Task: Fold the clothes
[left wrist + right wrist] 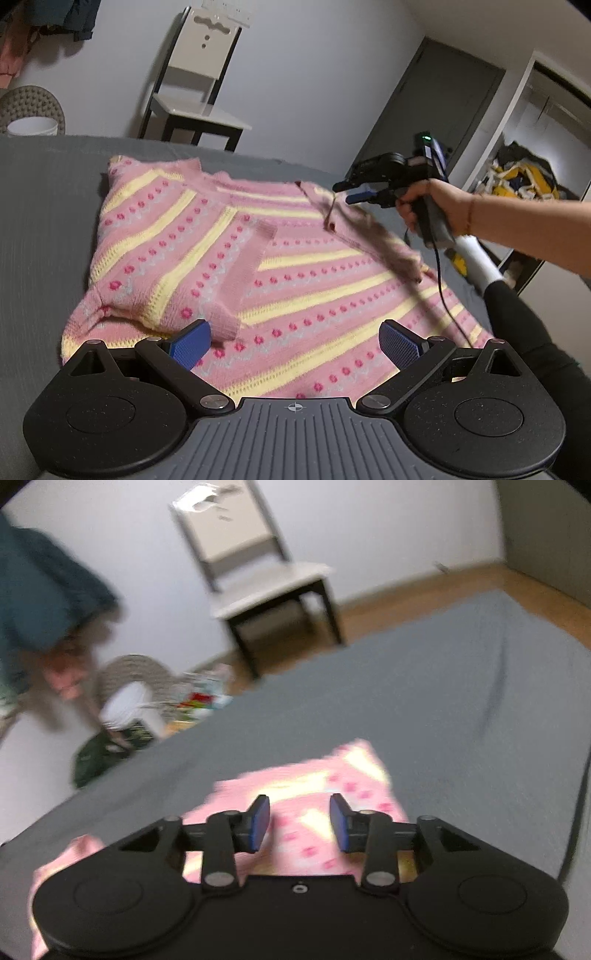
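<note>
A pink knit sweater (280, 266) with yellow stripes and red dots lies spread on the grey bed (44, 221), one sleeve folded across its front. My left gripper (295, 343) hovers open over the sweater's near hem with nothing between its blue pads. My right gripper (345, 192), held by a hand (439, 206), is at the sweater's far right side, just above a blurred, raised sleeve (384, 243). In the right wrist view the right gripper (300, 823) stands open above the pink sweater (314, 786), and no cloth sits between its fingers.
A white chair with dark legs (199, 88) stands beyond the bed by the wall. A woven basket (31, 110) is at the far left. A grey door (432, 110) and an open closet with piled clothes (521, 177) are at the right. A person's black-clad leg (524, 332) rests by the bed's right edge.
</note>
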